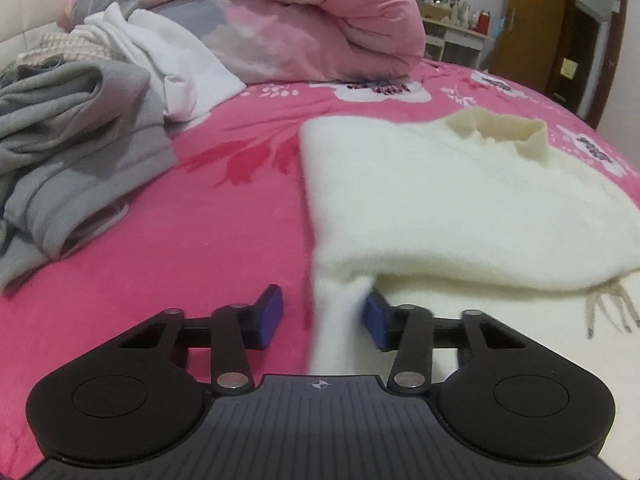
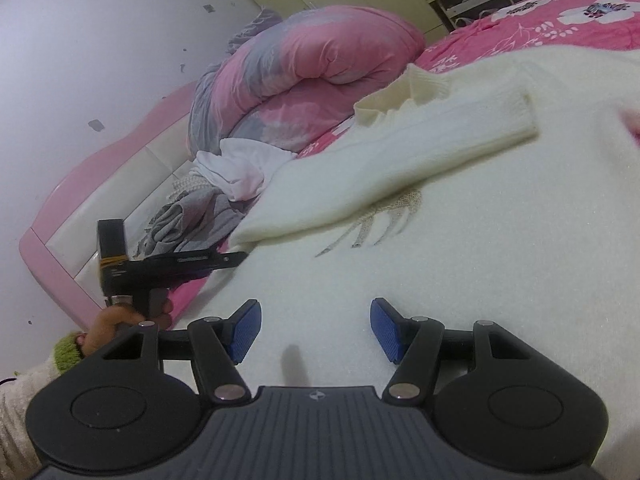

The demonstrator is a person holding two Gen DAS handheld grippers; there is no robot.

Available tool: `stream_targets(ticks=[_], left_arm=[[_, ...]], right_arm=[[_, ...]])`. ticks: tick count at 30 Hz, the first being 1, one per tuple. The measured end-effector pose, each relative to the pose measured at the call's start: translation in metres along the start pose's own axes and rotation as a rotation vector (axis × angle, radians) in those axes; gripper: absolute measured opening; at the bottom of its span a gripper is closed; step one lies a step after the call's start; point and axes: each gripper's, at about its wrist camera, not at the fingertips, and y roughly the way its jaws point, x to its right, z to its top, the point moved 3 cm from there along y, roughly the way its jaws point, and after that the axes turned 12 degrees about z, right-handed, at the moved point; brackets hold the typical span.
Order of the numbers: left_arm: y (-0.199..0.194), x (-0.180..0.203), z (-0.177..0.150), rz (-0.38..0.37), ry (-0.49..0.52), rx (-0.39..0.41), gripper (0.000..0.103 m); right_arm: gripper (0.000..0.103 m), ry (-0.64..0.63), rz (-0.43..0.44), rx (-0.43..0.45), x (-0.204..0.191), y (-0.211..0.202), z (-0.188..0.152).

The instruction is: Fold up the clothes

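Bare pink sheet [image 1: 224, 232] passable; grey clothes [image 1: 68, 152] crowd left

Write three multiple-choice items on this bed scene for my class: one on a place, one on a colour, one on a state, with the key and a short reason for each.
1. Where does the crumpled grey garment lie, seen from the left wrist camera?
A. Left of the fluffy cream sweater
B. On top of the sweater
C. On the floor

2. What colour is the floral bedsheet?
A. Blue
B. Pink
C. Green

3. How does the right gripper stand?
A. Shut on the folded sleeve
B. Shut on the rolled pink and grey quilt
C. Open above the sweater, holding nothing

Key: 1 A, the grey heap sits on the sheet apart from the sweater, to its left. 2 B, pink shows all around the clothes. 3 C, its blue pads stand apart with only flat knit below them.
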Motion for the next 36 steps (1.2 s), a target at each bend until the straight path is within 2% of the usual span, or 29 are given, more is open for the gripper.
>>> stream_targets(ticks=[2,5,7,10,11,14,16,19,21,24,28,33,34,35,36], left_arm=[[0.003,0.000,0.004,0.004,-0.028,0.005,0.017],[-0.005,-0.006,0.009,0.054,-0.078,0.045,0.016],[-0.002,-0.006,0.006,0.078,-0.048,0.049,0.016],[0.008,-0.011,0.001,0.059,-0.029,0.012,0.019],[0.011,-0.013,0.000,0.049,-0.028,0.002,0.024],[0.005,-0.016,-0.001,0.043,-0.013,0.016,0.037],[0.003,-0.019,-0.003,0.036,-0.012,0.031,0.041],[0.002,-0.028,-0.002,-0.013,-0.063,0.033,0.044],[0.000,-0.039,-0.002,-0.058,-0.123,0.019,0.045],[-0.004,-0.056,-0.004,-0.123,-0.217,-0.005,0.049],[0.001,-0.059,-0.014,-0.126,-0.218,0.012,0.051],[-0.001,-0.035,-0.017,-0.044,-0.071,0.077,0.052],[-0.001,-0.033,-0.017,-0.034,-0.055,0.083,0.053],[-0.002,-0.031,-0.018,-0.025,-0.042,0.089,0.053],[-0.001,-0.033,-0.018,-0.030,-0.047,0.088,0.053]], right_arm=[[0.063,0.000,-0.001,0.000,0.000,0.000,0.000],[0.063,-0.004,-0.005,-0.003,0.000,0.000,0.000],[0.063,-0.009,-0.011,-0.005,0.000,0.000,0.000],[0.063,-0.012,-0.014,-0.008,0.000,0.001,0.000],[0.063,-0.009,-0.015,-0.010,0.000,0.001,0.000],[0.063,0.004,-0.044,-0.039,-0.004,0.001,0.006],[0.063,0.013,-0.070,-0.061,-0.008,0.000,0.013],[0.064,0.003,-0.097,-0.043,-0.022,-0.001,0.043],[0.064,-0.053,-0.158,-0.039,-0.031,0.008,0.075],[0.064,-0.159,-0.286,-0.042,-0.031,0.038,0.120],[0.063,-0.224,-0.428,-0.066,-0.009,0.091,0.165],[0.058,-0.271,-0.526,-0.169,0.031,0.162,0.193],[0.057,-0.280,-0.538,-0.199,0.039,0.177,0.194],[0.052,-0.278,-0.551,-0.215,0.048,0.189,0.197],[0.051,-0.266,-0.561,-0.203,0.054,0.195,0.203]])
